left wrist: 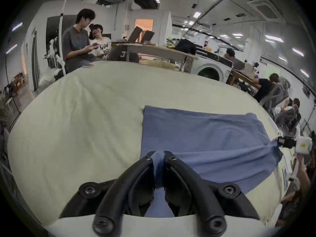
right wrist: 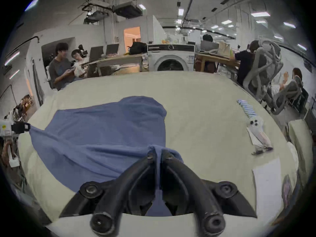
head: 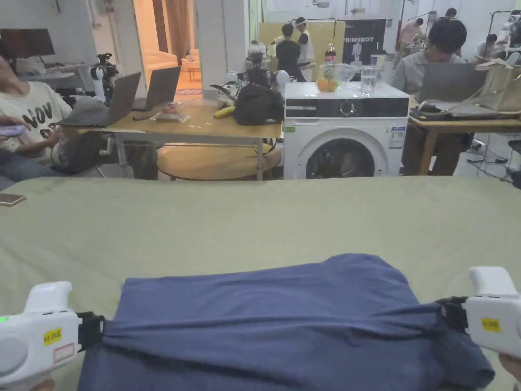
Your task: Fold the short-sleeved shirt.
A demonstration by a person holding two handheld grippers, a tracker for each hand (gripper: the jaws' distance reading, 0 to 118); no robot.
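Gripping 1 blue shirt [head: 275, 315]: 2 tools, left tool [left wrist: 158, 157], right tool [right wrist: 158, 152].

The bed [head: 254, 219] lies bare and open beyond the shirt [head: 285, 320], all the way to its far edge. A phone [head: 11, 199] sits at the far left edge. In the right gripper view, striped items [right wrist: 247, 108], a white phone [right wrist: 256, 123] and a paper [right wrist: 267, 180] lie along the right side. The washer [head: 346, 130] and a bench [head: 193, 127] stand past the far edge.
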